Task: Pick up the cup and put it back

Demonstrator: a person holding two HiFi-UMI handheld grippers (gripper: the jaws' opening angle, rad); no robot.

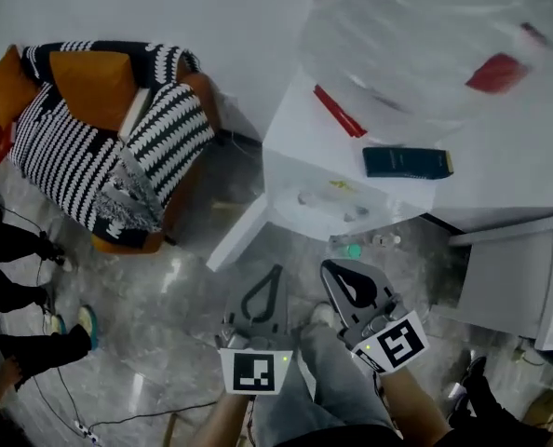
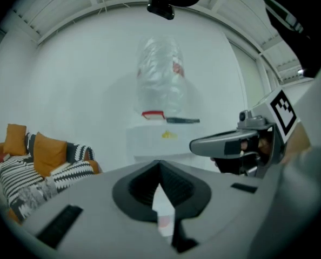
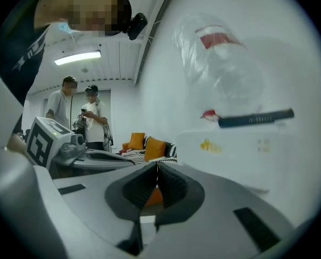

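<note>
- Grey floor [image 1: 165, 296] lies under both tongs; they hang low before the person's knees, well apart from the white surface [image 1: 500, 170].
- Striped armchair [image 1: 81, 147] with orange cushions stands at the left.
- Clear plastic bag [image 1: 416, 45] and a dark box [image 1: 408, 162] lie on the surface.
- Left tongs [image 1: 275, 270] and right tongs [image 1: 329, 268] are side by side and point almost level toward the surface. Both are fully closed and hold nothing.
- Cup: I cannot find it surely; small clear things [image 1: 332, 203] on the lower white ledge may include it.
- I judge the task not begun: reaching, lifting and returning are all left.
</note>
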